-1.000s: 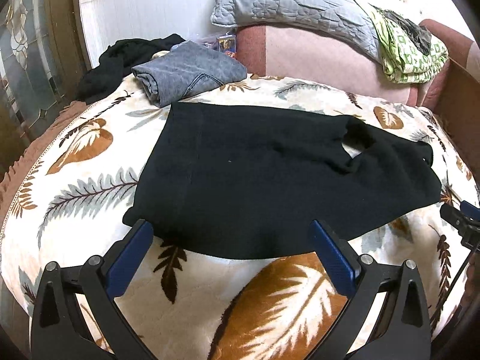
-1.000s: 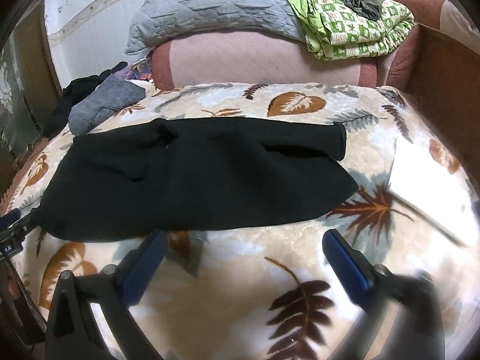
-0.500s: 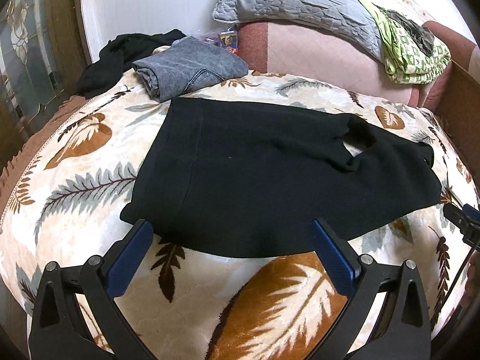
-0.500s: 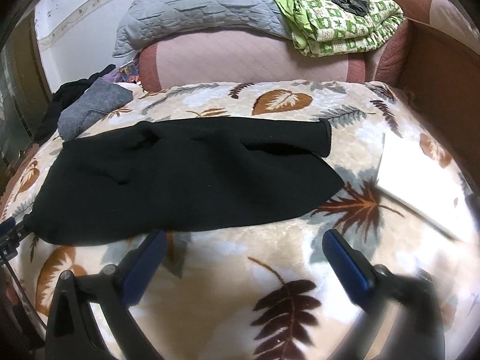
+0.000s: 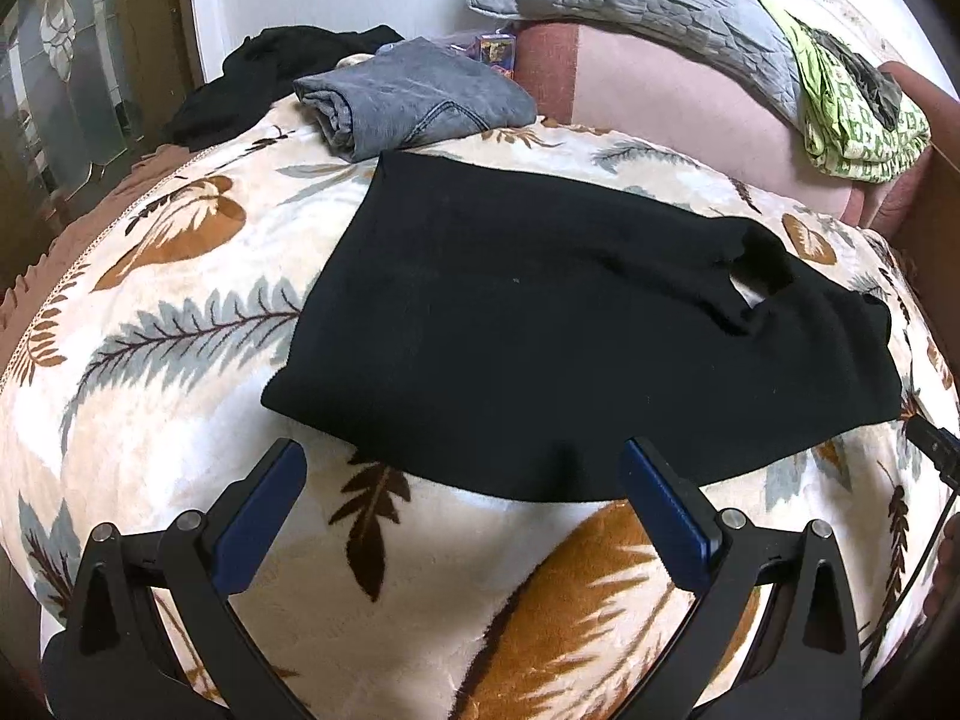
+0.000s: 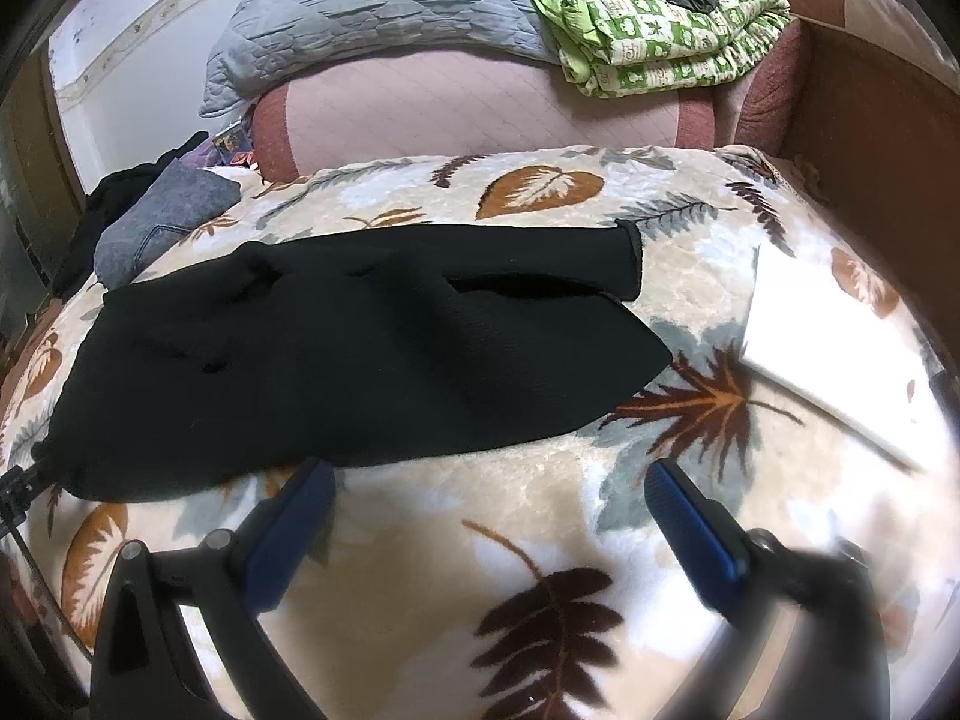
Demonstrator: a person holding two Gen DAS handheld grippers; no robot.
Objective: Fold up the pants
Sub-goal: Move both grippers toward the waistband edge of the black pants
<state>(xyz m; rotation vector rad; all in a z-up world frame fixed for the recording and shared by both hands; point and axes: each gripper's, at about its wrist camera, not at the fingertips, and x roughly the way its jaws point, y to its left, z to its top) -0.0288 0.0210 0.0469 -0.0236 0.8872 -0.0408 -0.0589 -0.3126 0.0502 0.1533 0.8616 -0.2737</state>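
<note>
Both grippers, left gripper [image 5: 462, 465] and right gripper [image 6: 489, 480], spread wide, empty. Black pants [image 5: 570, 324] flat on leaf-print blanket [image 5: 180, 312]. Pre-grasp step; next: pinch near hem edge.

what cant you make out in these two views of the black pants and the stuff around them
- Black pants: flat black in both views, so seams and layer count are unreadable.
- Right gripper: its right finger is smeared by blur in the right wrist view; in the left wrist view only a tip shows, cut by the edge.
- Colourful box: half hidden behind the folded grey jeans, print too small.
- White flat object: overexposed, unidentifiable.
</note>
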